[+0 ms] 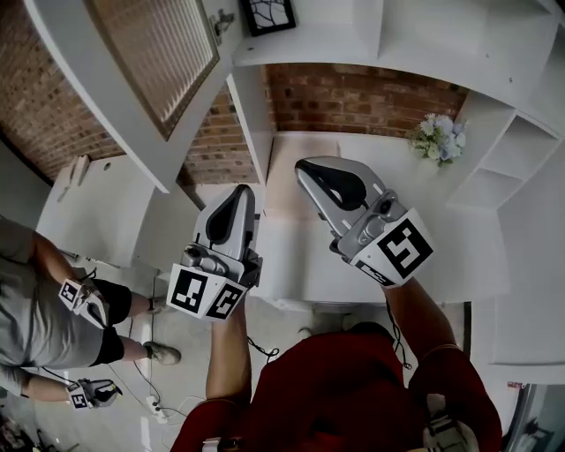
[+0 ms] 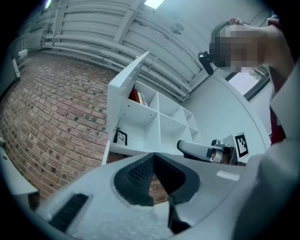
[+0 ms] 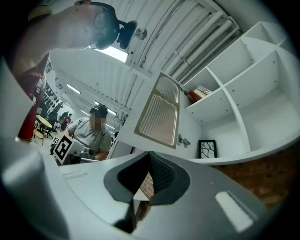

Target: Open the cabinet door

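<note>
The white cabinet door (image 1: 132,62), with a slatted beige panel, stands swung wide open at the upper left of the head view. It also shows in the right gripper view, door (image 3: 161,115), and edge-on in the left gripper view, door (image 2: 126,77). My left gripper (image 1: 240,190) is shut with nothing in it, held below the door's lower corner and apart from it. My right gripper (image 1: 305,168) is shut and empty too, out over the white counter (image 1: 371,256). The pads meet in both gripper views, left gripper (image 2: 153,157) and right gripper (image 3: 150,154).
White open shelves (image 1: 512,159) stand at the right, against a brick back wall (image 1: 353,93). A small bunch of flowers (image 1: 439,137) sits on the counter and a framed picture (image 1: 267,13) on the shelf above. Another person (image 1: 53,318) with marker-cube grippers stands at the left.
</note>
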Demonstrator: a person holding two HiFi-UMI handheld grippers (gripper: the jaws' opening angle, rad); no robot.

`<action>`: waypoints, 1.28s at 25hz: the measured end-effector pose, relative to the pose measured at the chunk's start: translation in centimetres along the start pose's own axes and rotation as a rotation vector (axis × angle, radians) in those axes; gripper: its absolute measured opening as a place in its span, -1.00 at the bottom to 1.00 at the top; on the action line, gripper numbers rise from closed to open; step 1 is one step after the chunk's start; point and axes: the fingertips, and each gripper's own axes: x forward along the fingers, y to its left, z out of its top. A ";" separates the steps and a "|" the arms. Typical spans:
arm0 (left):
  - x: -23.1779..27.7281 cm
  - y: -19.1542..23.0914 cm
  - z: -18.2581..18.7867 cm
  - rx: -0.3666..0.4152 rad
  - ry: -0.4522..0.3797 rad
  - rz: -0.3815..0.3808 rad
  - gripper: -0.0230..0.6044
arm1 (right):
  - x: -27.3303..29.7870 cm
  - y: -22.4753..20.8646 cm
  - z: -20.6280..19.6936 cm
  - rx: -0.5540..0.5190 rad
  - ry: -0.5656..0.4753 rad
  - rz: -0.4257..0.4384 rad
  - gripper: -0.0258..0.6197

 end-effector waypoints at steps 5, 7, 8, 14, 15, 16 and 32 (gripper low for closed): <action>1.0 -1.3 -1.0 -0.013 0.007 -0.029 -0.93 | -2.9 -1.5 -2.7 0.008 0.048 -0.069 -0.88; 1.4 -1.7 -1.6 -0.015 0.013 -0.037 -0.93 | -4.0 -2.0 -3.7 0.021 0.065 -0.089 -0.88; 1.6 -2.0 -1.9 -0.015 0.017 -0.040 -0.93 | -4.5 -2.2 -4.2 0.022 0.073 -0.097 -0.88; 2.2 -3.3 -4.0 0.004 0.048 -0.039 -0.93 | -6.7 -2.7 -5.8 -0.040 0.114 -0.128 -0.89; 2.4 -3.5 -4.1 0.008 0.051 -0.035 -0.93 | -7.0 -2.9 -5.9 -0.037 0.111 -0.133 -0.88; 2.5 -3.6 -4.3 0.010 0.052 -0.032 -0.93 | -7.2 -3.1 -6.0 -0.031 0.108 -0.137 -0.88; 5.7 -5.3 -5.4 0.034 0.058 0.021 -0.93 | -8.9 -6.2 -6.6 -0.010 0.090 -0.108 -0.89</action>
